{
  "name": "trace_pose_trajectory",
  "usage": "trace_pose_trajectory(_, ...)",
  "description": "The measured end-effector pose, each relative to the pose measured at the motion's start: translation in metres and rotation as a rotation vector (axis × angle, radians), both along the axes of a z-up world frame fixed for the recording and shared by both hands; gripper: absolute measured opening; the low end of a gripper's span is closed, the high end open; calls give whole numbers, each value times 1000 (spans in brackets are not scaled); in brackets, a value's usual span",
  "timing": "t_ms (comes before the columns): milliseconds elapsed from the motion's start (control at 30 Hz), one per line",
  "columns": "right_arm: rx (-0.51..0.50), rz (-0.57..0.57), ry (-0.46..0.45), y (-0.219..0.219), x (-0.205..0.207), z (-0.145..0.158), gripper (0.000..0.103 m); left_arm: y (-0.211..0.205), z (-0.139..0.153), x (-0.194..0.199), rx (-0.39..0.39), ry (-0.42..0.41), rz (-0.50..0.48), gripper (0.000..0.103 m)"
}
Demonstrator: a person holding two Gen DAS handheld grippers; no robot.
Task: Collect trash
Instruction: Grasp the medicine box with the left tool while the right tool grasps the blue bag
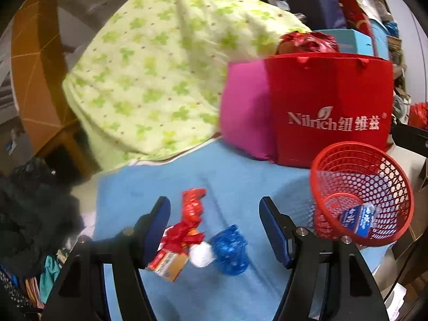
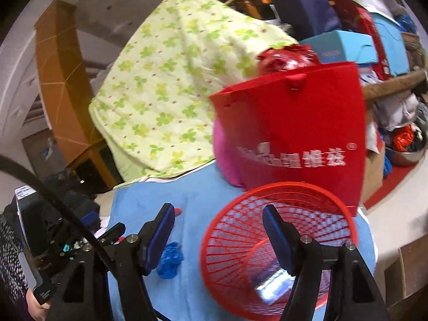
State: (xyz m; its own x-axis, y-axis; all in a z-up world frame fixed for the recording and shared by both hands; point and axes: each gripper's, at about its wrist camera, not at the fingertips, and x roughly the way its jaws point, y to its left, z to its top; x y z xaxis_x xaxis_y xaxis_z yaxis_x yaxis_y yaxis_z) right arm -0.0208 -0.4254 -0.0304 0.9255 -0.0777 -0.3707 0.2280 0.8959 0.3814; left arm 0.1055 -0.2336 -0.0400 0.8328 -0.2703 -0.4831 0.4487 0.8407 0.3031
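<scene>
While hovering over the light-blue cloth (image 1: 165, 184), left gripper (image 1: 215, 227) gapes wide, empty, above crumpled red wrappers (image 1: 191, 214), white paper ball (image 1: 201, 254) and blue plastic wad (image 1: 231, 250) mid-cloth. Right gripper (image 2: 218, 236) likewise wide, gripping nothing, over red mesh plastic basket (image 2: 240, 240) near the cloth's right edge, holding a blue-white packet (image 1: 358, 220).

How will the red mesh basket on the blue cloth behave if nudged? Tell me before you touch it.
The red mesh basket is thin openwork plastic with only a blue-and-white packet visible inside, so it is probably light and would slide or tip easily. It already leans on the soft blue cloth, and its round rim may let it roll. The walls likely flex under a squeeze.
</scene>
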Motion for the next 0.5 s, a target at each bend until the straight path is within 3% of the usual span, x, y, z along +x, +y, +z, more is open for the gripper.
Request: trace_pose_trajectory(500,-62,124,37,71,37,6,72,55,-10,19,-58,38,74,70)
